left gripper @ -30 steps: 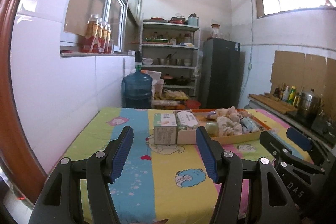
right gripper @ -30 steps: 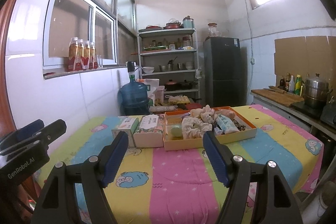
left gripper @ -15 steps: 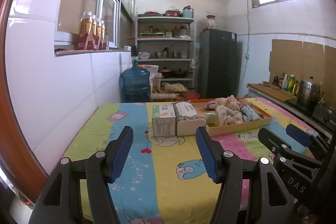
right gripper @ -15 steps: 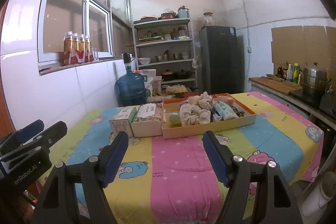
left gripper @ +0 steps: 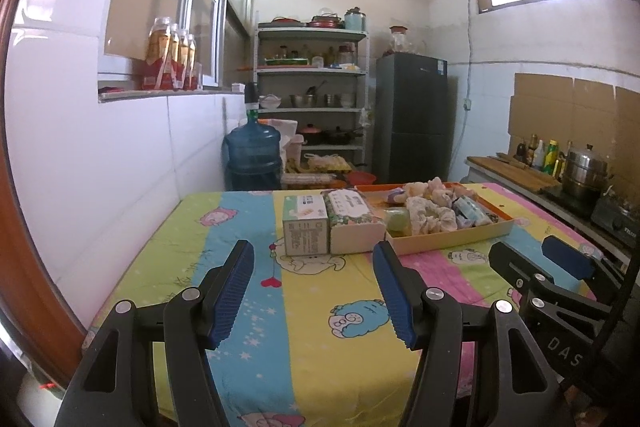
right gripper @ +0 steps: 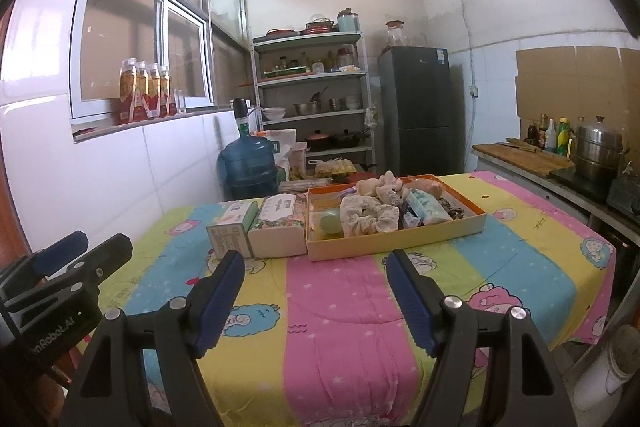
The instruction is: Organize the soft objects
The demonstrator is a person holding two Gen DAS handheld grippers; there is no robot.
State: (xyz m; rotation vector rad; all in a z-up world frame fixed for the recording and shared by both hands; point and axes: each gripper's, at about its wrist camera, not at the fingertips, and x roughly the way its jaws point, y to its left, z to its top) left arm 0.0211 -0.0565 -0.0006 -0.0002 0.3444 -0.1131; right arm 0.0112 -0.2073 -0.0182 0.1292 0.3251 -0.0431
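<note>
Striped cartoon cloth covered the counter [right gripper: 336, 307], and its near half lay bare under both tools. Left tool [left gripper: 314, 287] hung with its blue pads wide apart, nothing between them; right tool [right gripper: 316, 291] likewise, spread and empty. Writing: "DAS" showed on the right tool's body in the left view, "nRobot.AI" on the left tool's body in the right view. Two boxes sat side by side past mid-counter, a green-white carton [right gripper: 232, 227] and a floral tissue box [right gripper: 278, 223], their print too small to read. Touching the tissue box, one orange tray [right gripper: 400, 239] held the soft things: a cream scrunchie [right gripper: 370, 215], a pale green lump [right gripper: 330, 221], perhaps several more scrunchies behind.
</note>
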